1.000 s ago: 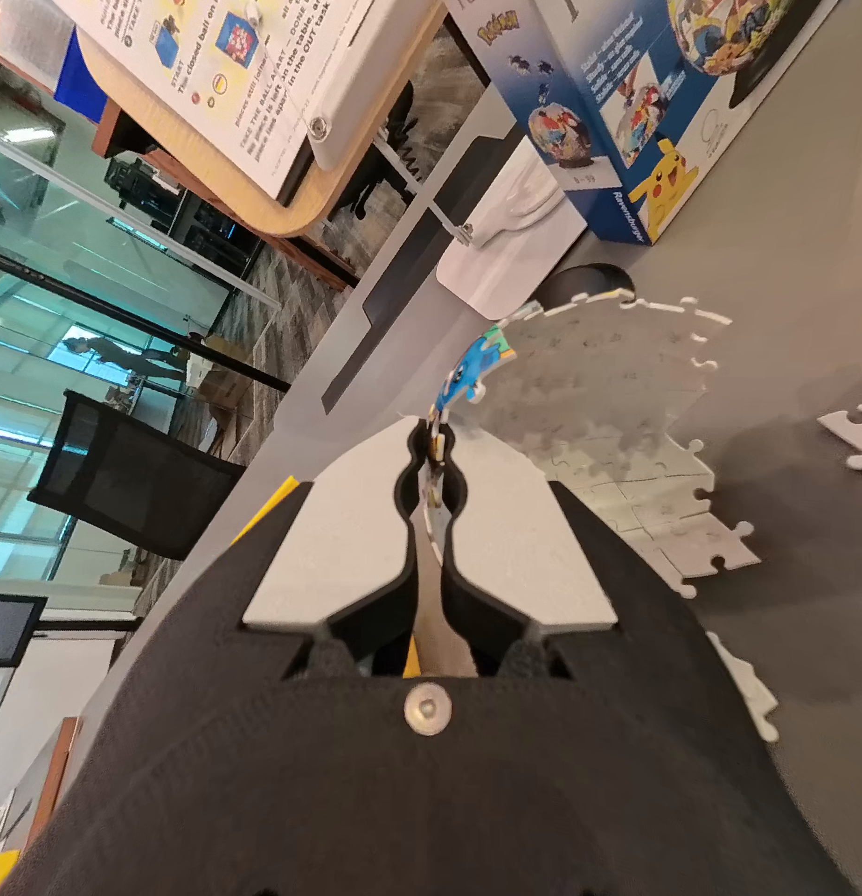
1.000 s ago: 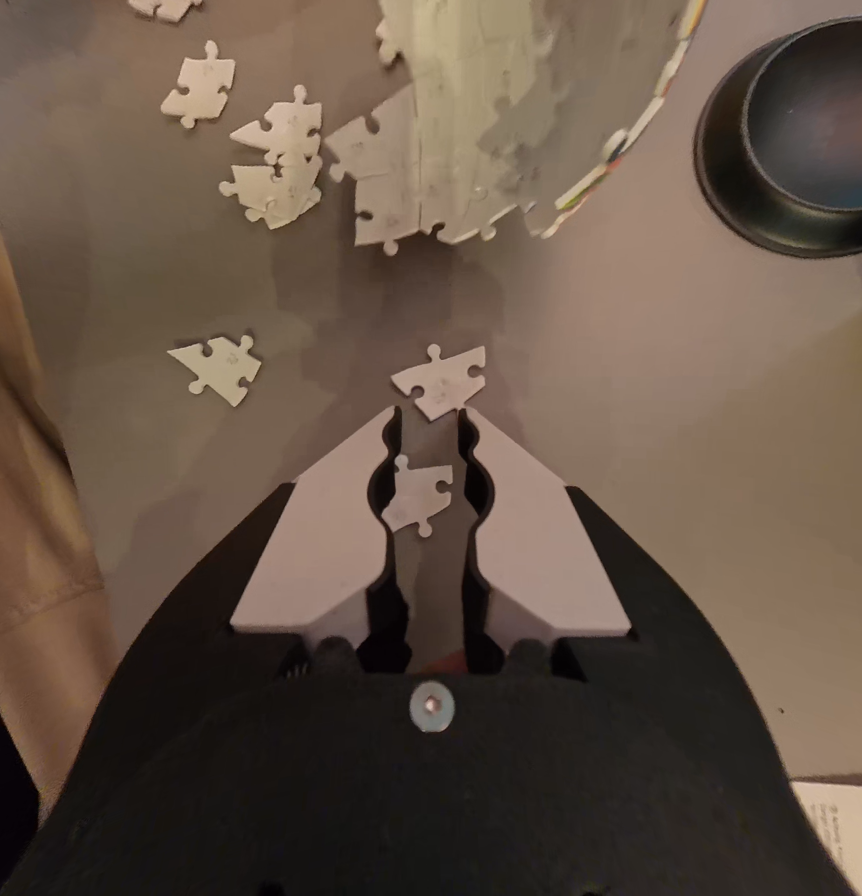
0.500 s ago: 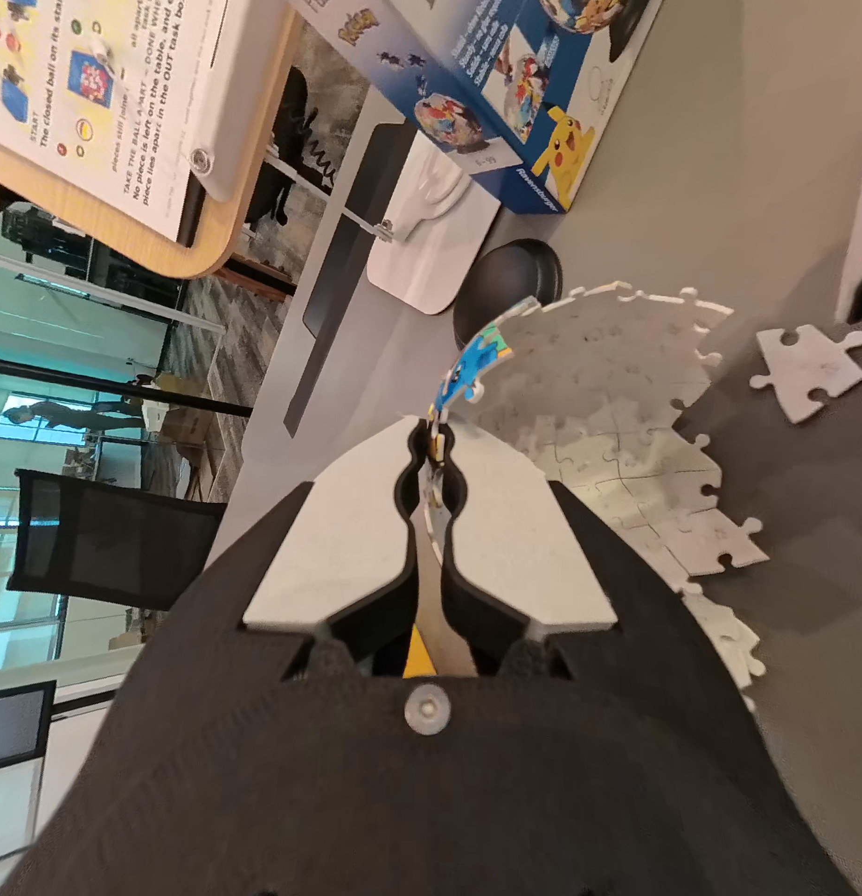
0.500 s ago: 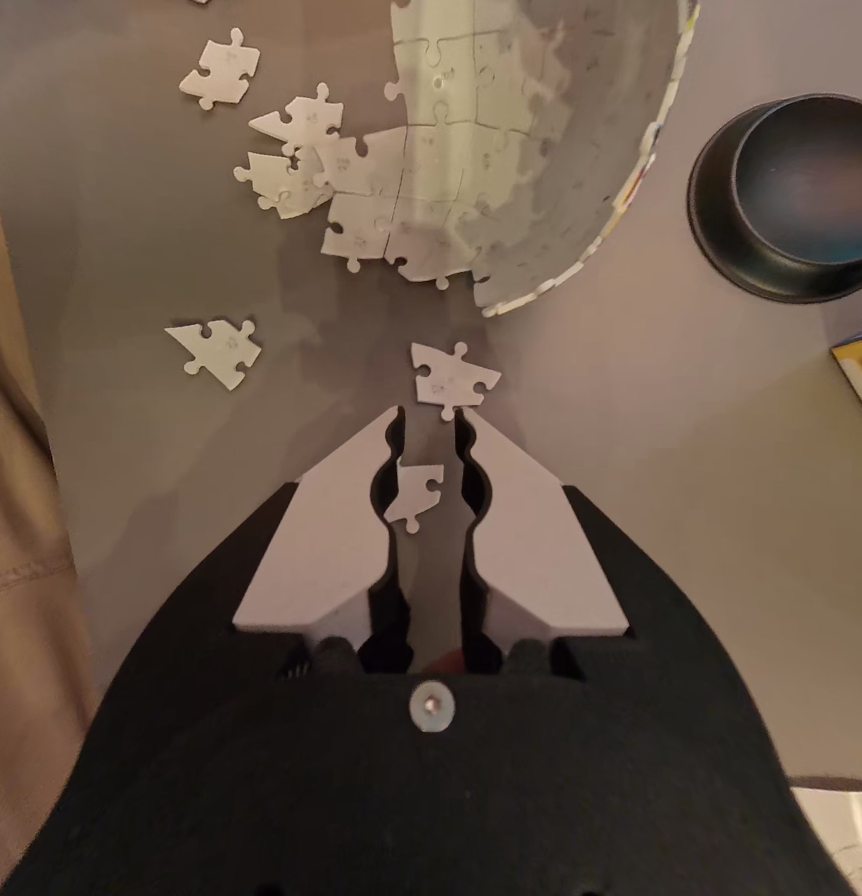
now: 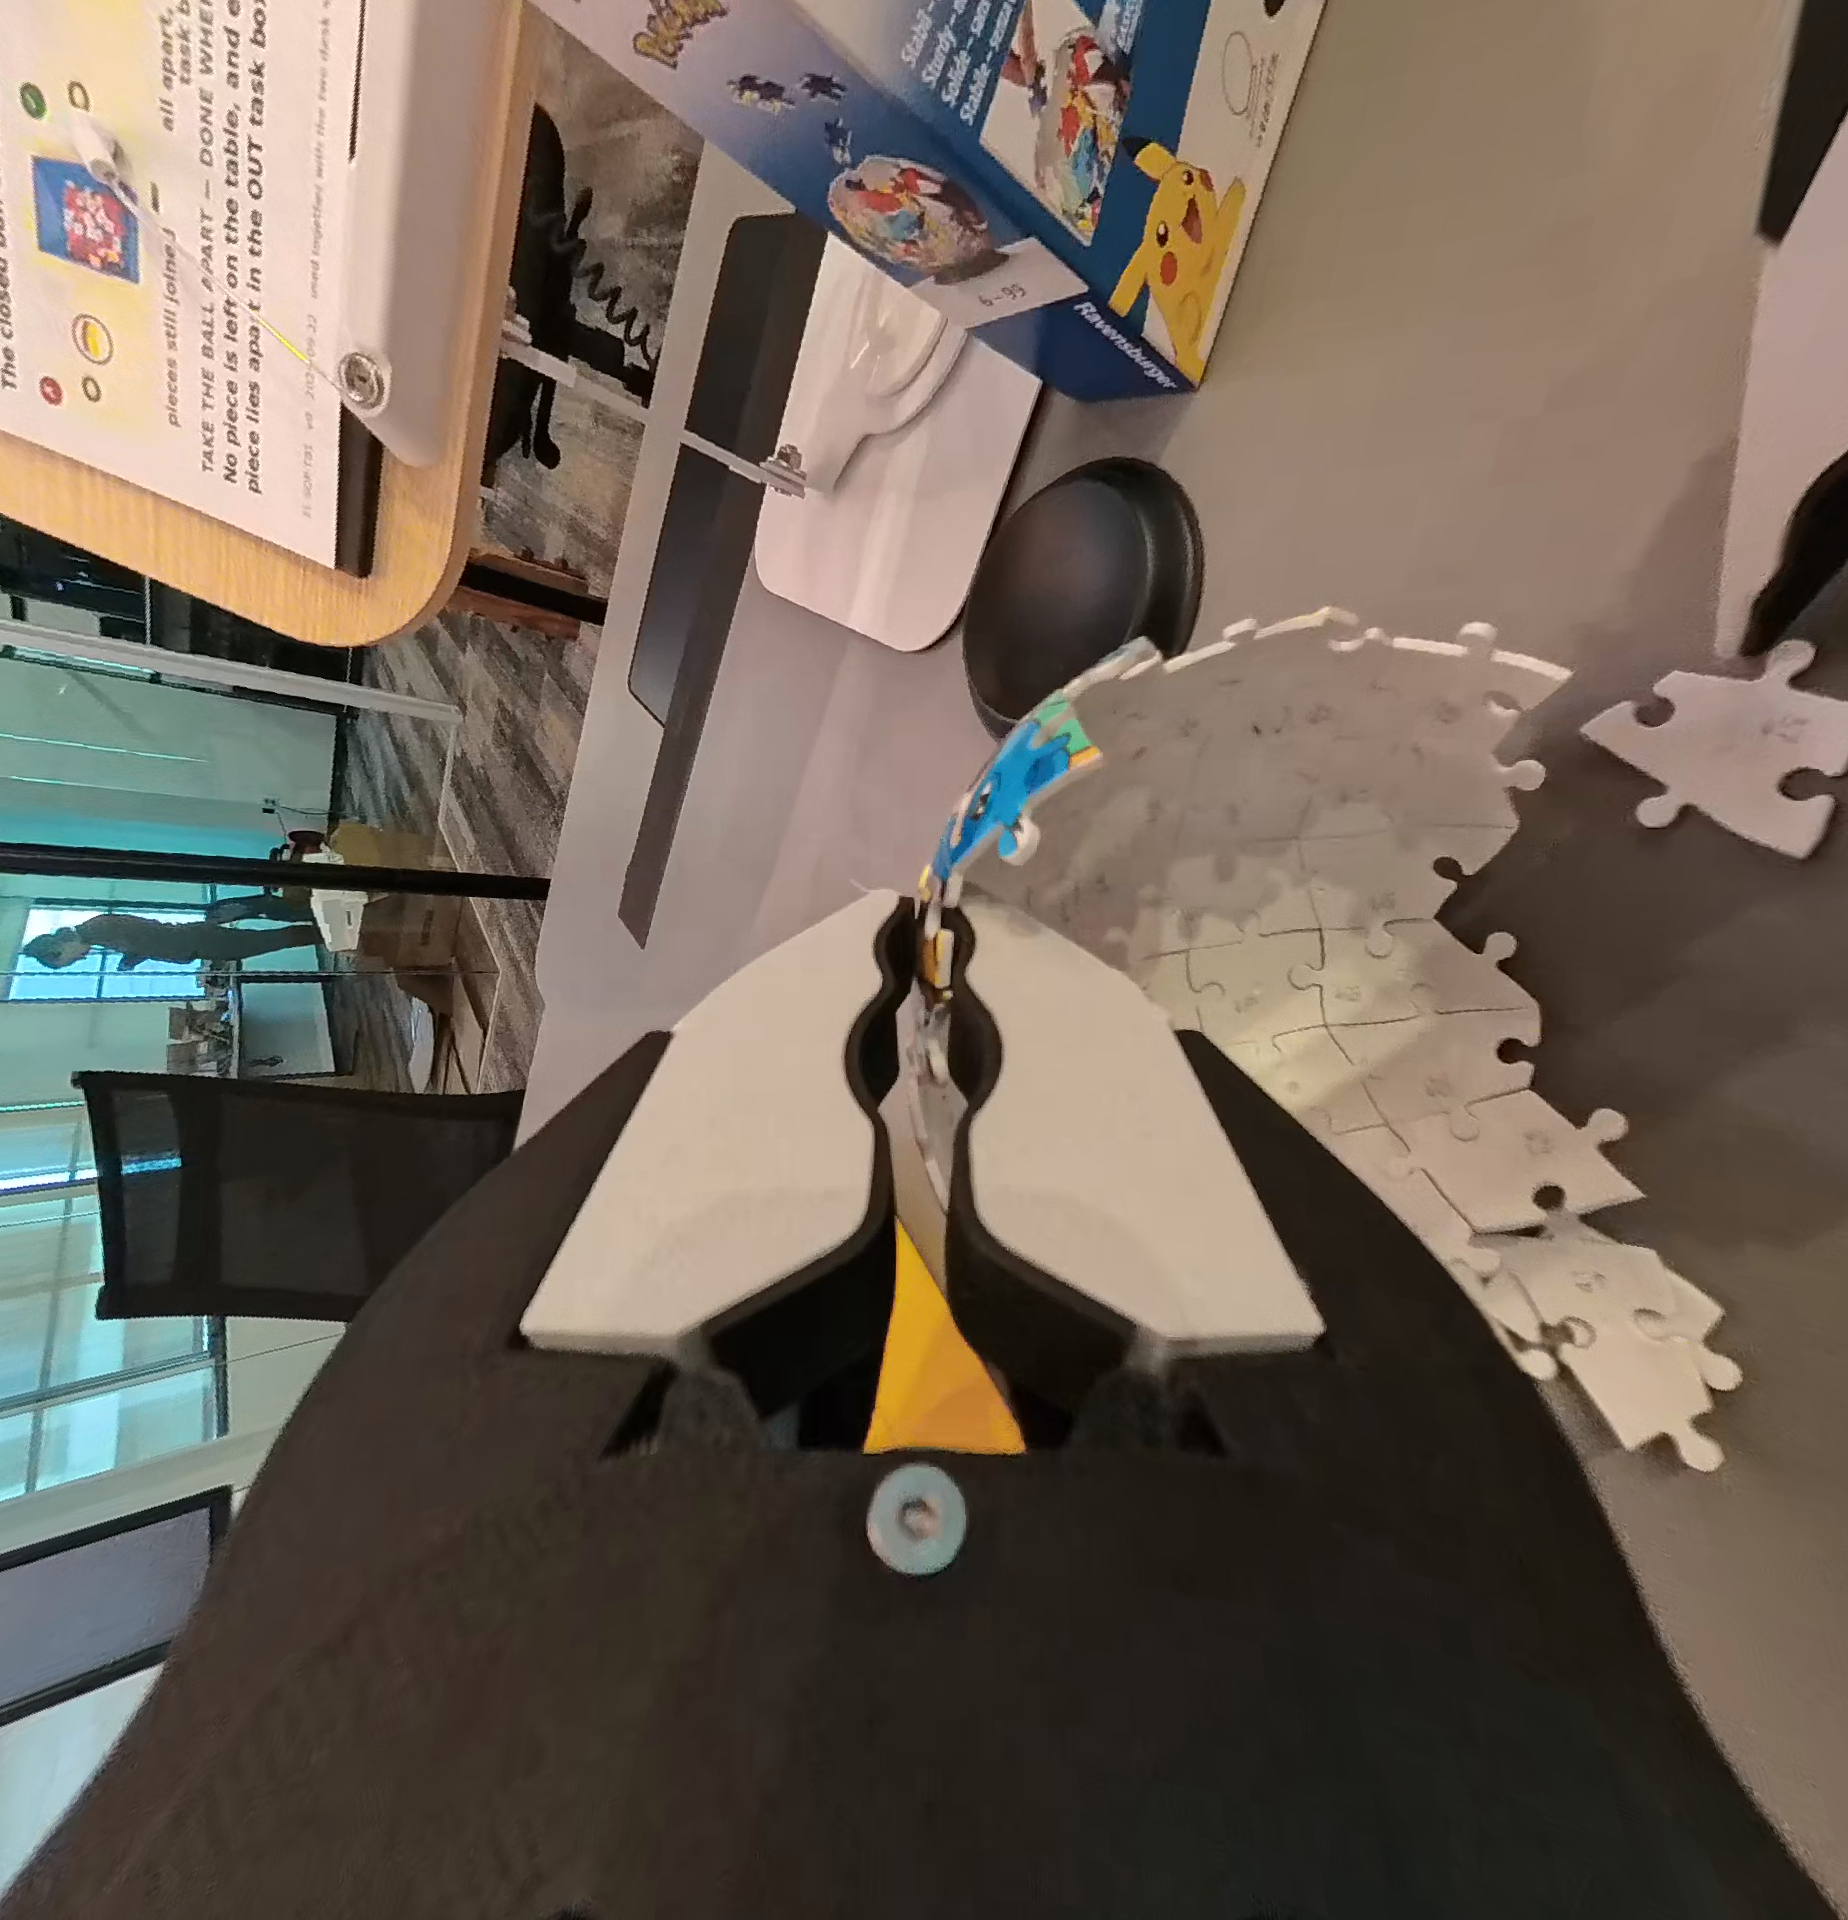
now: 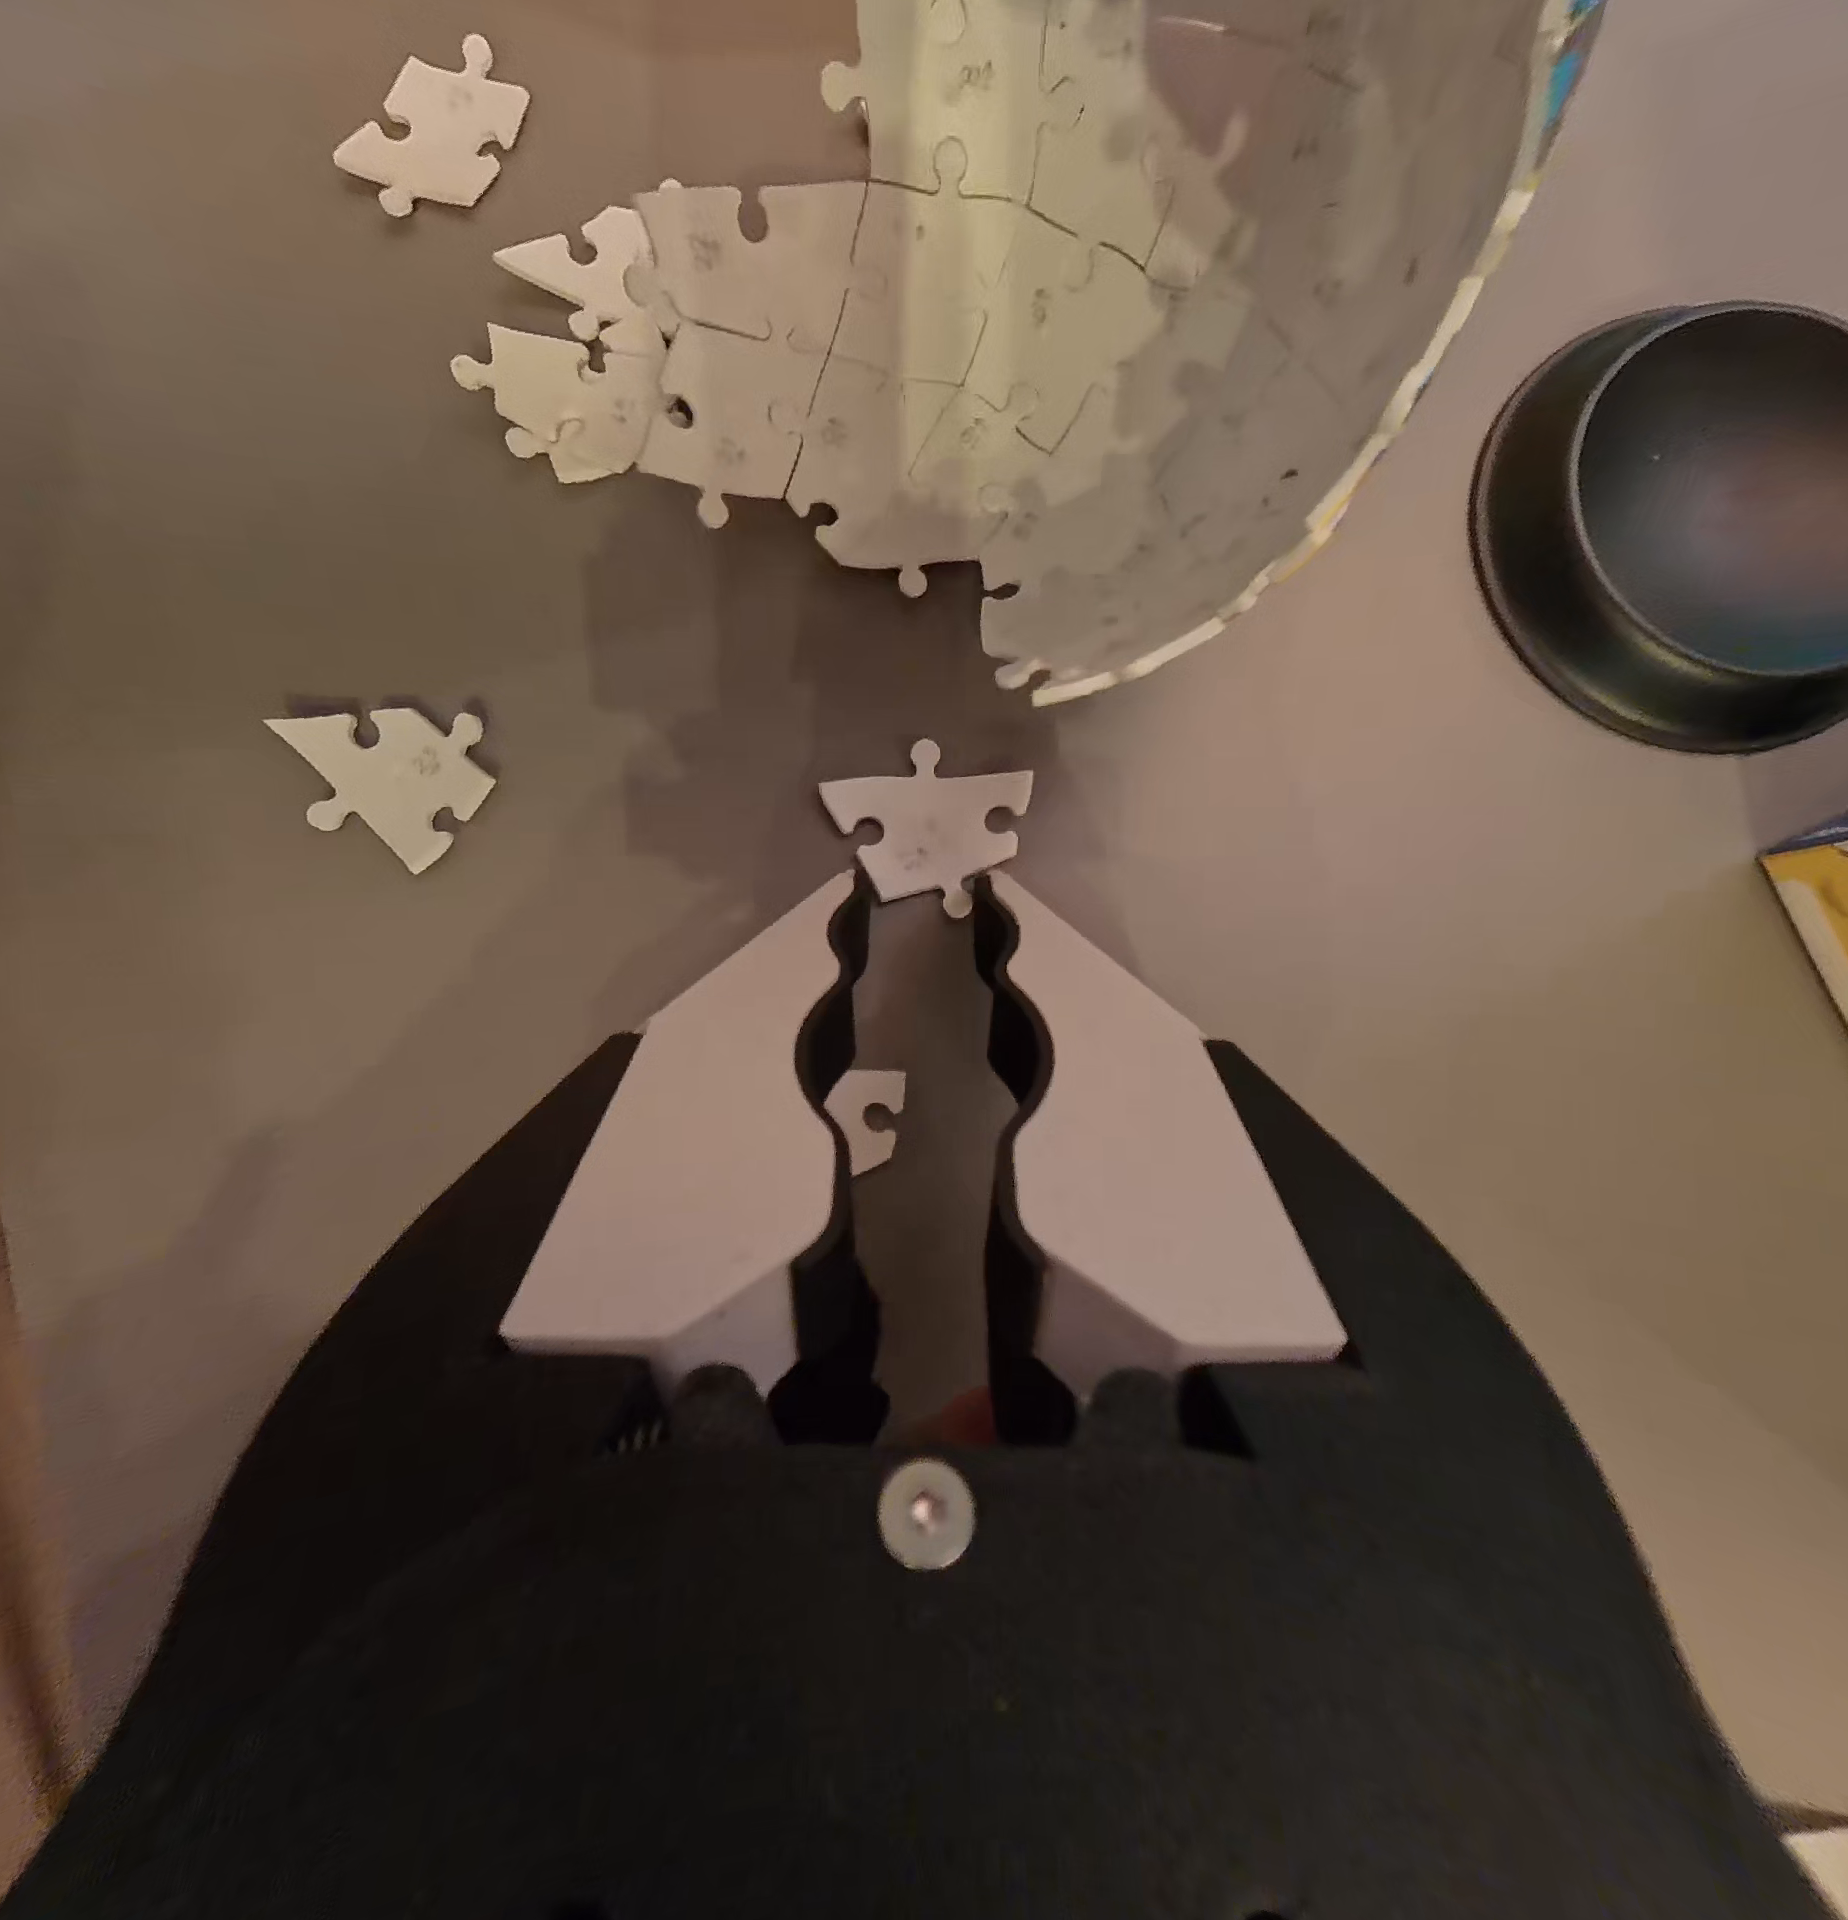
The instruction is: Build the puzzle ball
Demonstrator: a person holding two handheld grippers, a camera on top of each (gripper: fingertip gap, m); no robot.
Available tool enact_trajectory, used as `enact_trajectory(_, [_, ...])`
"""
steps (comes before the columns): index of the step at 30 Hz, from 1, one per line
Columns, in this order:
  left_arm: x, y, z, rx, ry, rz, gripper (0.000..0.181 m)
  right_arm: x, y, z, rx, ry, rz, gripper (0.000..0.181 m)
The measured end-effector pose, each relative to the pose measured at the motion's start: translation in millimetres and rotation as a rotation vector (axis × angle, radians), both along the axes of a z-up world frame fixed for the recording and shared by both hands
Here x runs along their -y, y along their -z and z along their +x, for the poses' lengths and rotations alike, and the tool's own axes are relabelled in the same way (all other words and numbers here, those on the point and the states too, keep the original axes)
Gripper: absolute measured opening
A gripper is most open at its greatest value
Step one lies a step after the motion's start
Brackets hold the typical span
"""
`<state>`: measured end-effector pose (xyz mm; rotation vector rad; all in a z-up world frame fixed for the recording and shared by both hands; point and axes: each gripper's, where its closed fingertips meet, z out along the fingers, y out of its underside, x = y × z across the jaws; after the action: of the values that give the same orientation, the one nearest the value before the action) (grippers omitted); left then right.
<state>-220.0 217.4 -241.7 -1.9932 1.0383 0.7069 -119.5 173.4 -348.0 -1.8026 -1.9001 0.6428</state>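
My left gripper (image 5: 925,914) is shut on the rim of the partial puzzle ball (image 5: 1315,883), a curved shell of joined pieces that is white inside and blue along its outer edge. The shell also shows in the right wrist view (image 6: 1055,312), resting on the grey table. My right gripper (image 6: 920,894) is open, low over the table. A loose white piece (image 6: 925,831) lies flat right at its fingertips. A second piece (image 6: 868,1127) lies on the table between the jaws. In the left wrist view one finger of my right gripper (image 5: 1803,395) stands over that loose piece (image 5: 1730,758).
The black round stand (image 6: 1709,520) sits right of the shell. More loose pieces lie to the left (image 6: 390,779) and far left (image 6: 432,130). The blue puzzle box (image 5: 1055,156) stands behind the stand, and a clipboard with a sheet (image 5: 172,260) is beyond the table edge.
My right gripper has moved forward, so the loose piece now lies at its fingertips and the other piece sits farther back between the jaws. The left gripper has kept hold of the shell.
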Motion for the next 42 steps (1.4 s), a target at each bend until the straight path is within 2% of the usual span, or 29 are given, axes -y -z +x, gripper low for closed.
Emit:
enact_trajectory(8, [-14,-8,3,-0.056,0.047,-0.013,0.004,3,-13,16,0.001,-0.032,-0.032,0.018])
enact_trajectory(17, [-34,-12,10,-0.130,0.110,-0.046,0.004,11,2,6,0.036,-0.044,-0.042,0.016])
enact_trajectory(30, [-34,4,16,-0.170,0.153,-0.105,0.004,-2,0,7,0.005,-0.001,-0.046,0.017])
enact_trajectory(42, [-30,1,36,-0.197,0.173,-0.150,0.003,1,-16,22,-0.014,-0.027,-0.043,0.016])
